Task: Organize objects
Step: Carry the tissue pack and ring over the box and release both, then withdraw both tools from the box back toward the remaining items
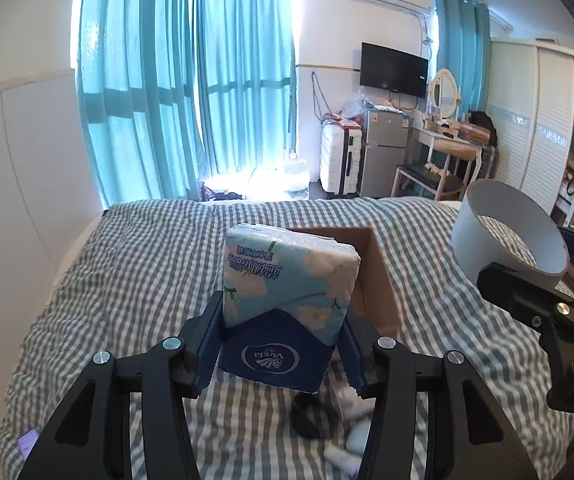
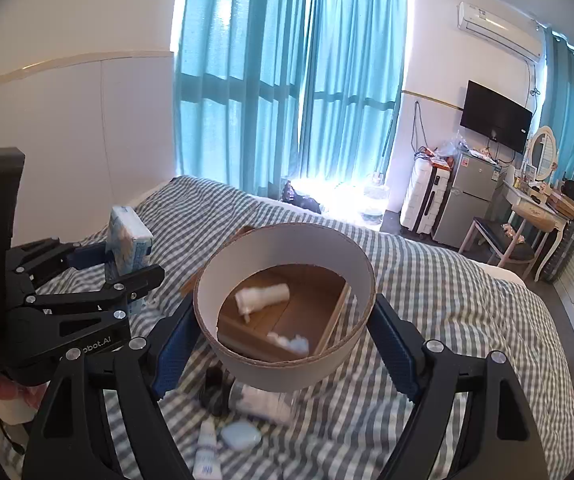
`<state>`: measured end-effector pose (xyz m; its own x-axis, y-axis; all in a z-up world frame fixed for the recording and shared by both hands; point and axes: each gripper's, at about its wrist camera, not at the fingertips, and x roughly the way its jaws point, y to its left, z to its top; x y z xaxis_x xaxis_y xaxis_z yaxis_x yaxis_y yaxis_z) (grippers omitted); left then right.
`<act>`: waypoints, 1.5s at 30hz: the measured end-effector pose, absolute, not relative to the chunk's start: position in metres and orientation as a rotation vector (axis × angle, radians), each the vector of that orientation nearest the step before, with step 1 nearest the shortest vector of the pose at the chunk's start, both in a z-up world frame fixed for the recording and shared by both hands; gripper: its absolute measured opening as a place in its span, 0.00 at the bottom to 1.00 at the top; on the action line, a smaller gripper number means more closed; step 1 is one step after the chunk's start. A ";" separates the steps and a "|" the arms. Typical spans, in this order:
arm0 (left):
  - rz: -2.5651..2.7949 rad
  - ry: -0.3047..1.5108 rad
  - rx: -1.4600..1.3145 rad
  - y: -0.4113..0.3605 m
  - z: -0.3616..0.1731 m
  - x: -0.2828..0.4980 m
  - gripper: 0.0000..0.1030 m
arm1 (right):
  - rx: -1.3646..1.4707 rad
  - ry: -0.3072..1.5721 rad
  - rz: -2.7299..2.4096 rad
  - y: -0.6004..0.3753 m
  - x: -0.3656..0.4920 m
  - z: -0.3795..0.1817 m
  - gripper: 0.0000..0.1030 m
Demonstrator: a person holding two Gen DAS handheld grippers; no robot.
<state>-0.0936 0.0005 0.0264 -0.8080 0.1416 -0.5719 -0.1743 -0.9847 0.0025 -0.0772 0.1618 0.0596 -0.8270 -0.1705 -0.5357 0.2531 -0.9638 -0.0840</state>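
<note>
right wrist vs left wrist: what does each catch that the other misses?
Right wrist only: inside the cardboard box, a white bottle and a light-blue item, seen through the ring.

Left wrist only: the tissue pack's Vinda label.

Both: the left hand-held gripper shut on the tissue pack, the right hand-held gripper shut on the cardboard ring, the checked bedspread.

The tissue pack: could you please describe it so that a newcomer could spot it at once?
Above the grey checked bed, just in front of the open cardboard box, the left gripper holds the tissue pack between its blue pads. Unlike the white ring nearby, it is a soft blue packet with pale flowers and a Vinda logo.
</note>
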 end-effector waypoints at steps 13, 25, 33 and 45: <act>2.727 0.134 -0.984 0.018 -0.021 -0.199 0.51 | 0.904 0.093 -2.809 0.178 -0.194 0.019 0.79; 2.618 0.158 -1.071 0.032 -0.080 -0.254 0.51 | 1.025 0.089 -2.765 0.176 -0.273 -0.049 0.79; 2.572 0.157 -1.144 0.032 -0.108 -0.273 0.51 | 1.108 0.087 -2.716 0.168 -0.299 -0.083 0.79; 2.578 0.073 -1.124 0.022 -0.087 -0.247 0.86 | 1.018 -0.071 -2.715 0.190 -0.272 -0.053 0.88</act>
<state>-0.2472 0.0219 -0.0872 -0.6358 0.2753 -0.7211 -0.3159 -0.9452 -0.0824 -0.2724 0.1896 -0.0534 -0.7281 -0.2407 -0.6419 0.2069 -0.9698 0.1290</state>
